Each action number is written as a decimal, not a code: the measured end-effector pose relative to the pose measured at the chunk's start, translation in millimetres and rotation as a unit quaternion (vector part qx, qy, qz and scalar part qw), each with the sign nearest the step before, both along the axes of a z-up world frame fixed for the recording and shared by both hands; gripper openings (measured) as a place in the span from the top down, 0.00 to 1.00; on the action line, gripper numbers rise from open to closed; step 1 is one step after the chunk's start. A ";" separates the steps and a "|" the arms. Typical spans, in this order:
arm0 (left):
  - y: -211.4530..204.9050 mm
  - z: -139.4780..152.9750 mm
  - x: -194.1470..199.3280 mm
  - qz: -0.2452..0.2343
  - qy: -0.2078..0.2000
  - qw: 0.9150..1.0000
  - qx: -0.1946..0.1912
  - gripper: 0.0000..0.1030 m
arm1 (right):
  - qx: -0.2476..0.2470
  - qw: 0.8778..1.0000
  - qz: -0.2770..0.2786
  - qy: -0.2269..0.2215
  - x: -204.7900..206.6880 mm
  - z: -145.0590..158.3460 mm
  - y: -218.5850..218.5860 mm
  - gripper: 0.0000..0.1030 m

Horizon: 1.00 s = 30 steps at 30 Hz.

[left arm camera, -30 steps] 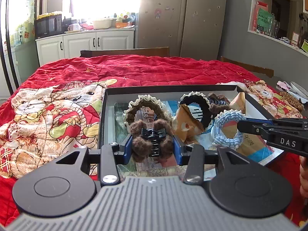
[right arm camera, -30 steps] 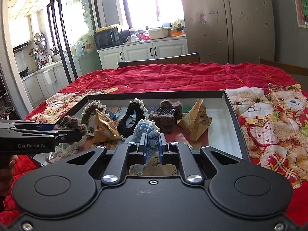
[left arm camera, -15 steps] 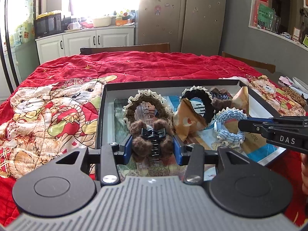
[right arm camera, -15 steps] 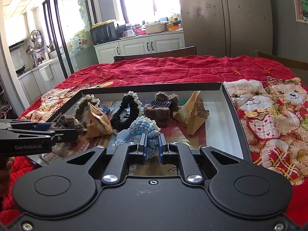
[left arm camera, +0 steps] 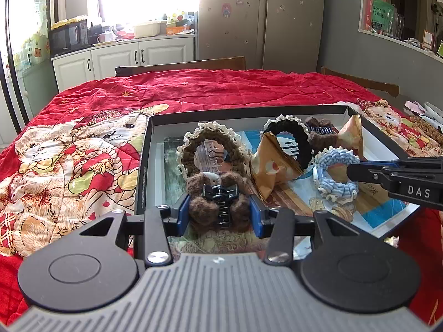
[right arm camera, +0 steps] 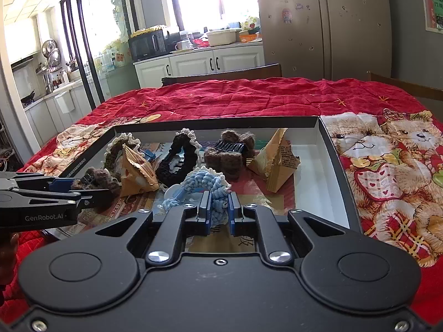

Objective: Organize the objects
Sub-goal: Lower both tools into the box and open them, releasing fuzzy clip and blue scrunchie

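A shallow black-rimmed box [left arm camera: 144,166] lies on the red bear-print quilt [left arm camera: 221,88]. My left gripper [left arm camera: 219,215] is shut on a brown fuzzy claw clip [left arm camera: 218,193] at the box's near left. My right gripper [right arm camera: 218,213] is shut on a light blue crocheted scrunchie [right arm camera: 205,182] over the near middle of the box [right arm camera: 335,166]. The left wrist view has the right gripper [left arm camera: 350,170] coming in from the right with the blue scrunchie [left arm camera: 336,174]. In the right wrist view the left gripper [right arm camera: 108,191] reaches in from the left with the brown clip [right arm camera: 94,179].
Also in the box are a lace-edged brown scrunchie [left arm camera: 211,149], a black scrunchie [left arm camera: 288,141], a second brown clip [right arm camera: 229,152] and two triangular snack packets [left arm camera: 274,168] [right arm camera: 277,163]. Wooden chair backs [left arm camera: 180,66] stand beyond the table. Small items [left arm camera: 426,110] lie at its right edge.
Both grippers keep their grips and stay almost where they were. The box sits slightly higher in both views.
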State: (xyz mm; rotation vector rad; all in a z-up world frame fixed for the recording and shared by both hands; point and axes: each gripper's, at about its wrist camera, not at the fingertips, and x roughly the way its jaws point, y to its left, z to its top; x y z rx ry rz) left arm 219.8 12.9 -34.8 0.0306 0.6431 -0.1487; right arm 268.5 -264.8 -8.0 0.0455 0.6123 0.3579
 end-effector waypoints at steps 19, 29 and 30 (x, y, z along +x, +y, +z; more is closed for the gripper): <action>-8.7 -2.5 -2.9 0.000 -0.011 0.999 0.034 0.46 | -0.029 1.000 0.002 -0.002 1.0 1.3 7.2 0.85; -10.2 -3.5 -3.8 0.000 -0.014 0.999 0.040 0.38 | -0.032 0.999 0.002 -0.002 1.3 0.8 6.5 0.85; -10.3 -3.7 -3.9 0.000 -0.014 0.999 0.040 0.38 | -0.033 0.999 0.001 -0.002 1.4 0.5 6.4 0.85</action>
